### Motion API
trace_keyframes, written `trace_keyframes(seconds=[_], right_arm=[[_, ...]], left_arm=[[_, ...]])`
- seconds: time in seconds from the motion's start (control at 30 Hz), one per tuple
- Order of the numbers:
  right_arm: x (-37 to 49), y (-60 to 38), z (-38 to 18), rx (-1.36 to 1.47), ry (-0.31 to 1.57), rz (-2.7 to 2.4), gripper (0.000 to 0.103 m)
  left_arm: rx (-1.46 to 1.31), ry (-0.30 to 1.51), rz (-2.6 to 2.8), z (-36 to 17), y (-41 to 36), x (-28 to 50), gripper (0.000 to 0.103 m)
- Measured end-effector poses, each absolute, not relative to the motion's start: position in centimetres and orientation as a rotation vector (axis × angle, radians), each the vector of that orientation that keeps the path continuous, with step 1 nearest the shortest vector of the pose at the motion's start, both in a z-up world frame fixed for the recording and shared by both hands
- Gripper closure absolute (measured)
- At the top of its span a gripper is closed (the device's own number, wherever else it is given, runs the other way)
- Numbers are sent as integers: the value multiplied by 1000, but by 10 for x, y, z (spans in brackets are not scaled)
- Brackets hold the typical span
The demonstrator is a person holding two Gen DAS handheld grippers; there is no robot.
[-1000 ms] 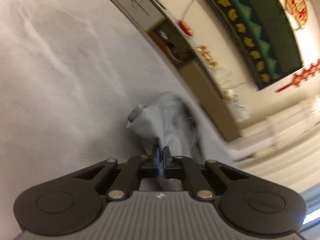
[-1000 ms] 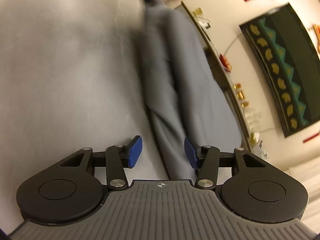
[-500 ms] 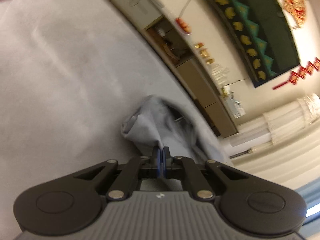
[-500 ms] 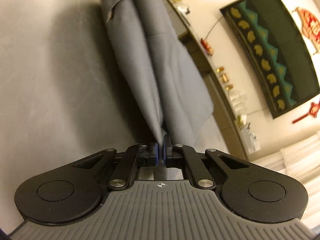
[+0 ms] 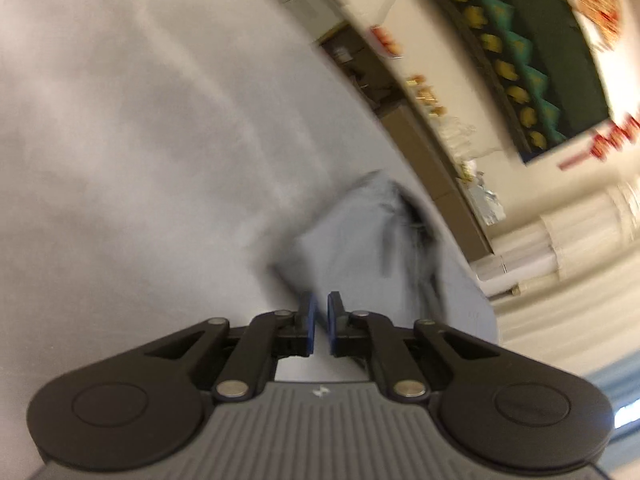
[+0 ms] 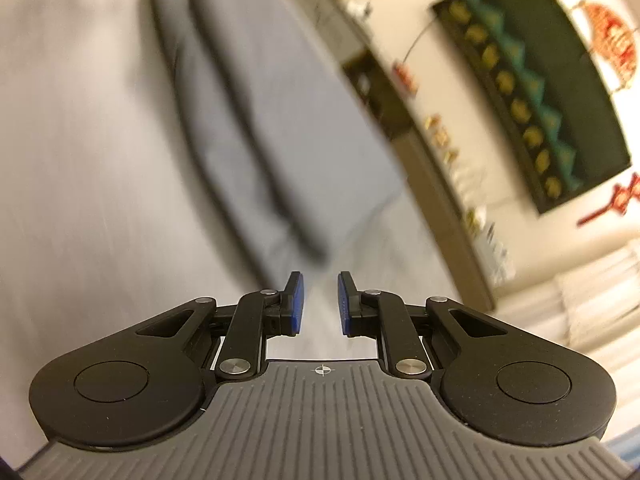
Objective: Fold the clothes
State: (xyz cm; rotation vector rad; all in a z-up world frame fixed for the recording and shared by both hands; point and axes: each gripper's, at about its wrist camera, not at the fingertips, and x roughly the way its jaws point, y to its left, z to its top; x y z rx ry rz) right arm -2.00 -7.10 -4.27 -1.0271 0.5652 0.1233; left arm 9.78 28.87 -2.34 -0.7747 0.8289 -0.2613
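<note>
While both views blur, the right gripper is opening with nothing between its pads. Ahead, mid-frame, the grey garment lies on the white sheet. The left gripper is parting narrowly, gripping nothing, the garment's bunched end just beyond.

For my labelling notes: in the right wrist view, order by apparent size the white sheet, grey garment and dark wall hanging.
1. White sheet
2. Grey garment
3. Dark wall hanging
The hanging is farther away, so its true rank is unsure.

Folded garment lying on sheet, cabinet behind, wall hanging above
</note>
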Motion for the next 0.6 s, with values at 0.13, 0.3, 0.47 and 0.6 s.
trace_keyframes(seconds=[0.13,0.3,0.47,0.6], right_arm=[[-13,-36,-42,-1076,453,189,58],[30,-15,-84,-1222,473,203,52],[46,-17,-89,-1226,500,138,69],[60,-23,-91,-1190,579,140,95]], left_arm=[[-615,755,-369,3,250,103,97],[-423,792,-396,-9,216,137,95],[-545,857,-435,-48,231,143,99],[-695,872,-467,-64,245,145,99]])
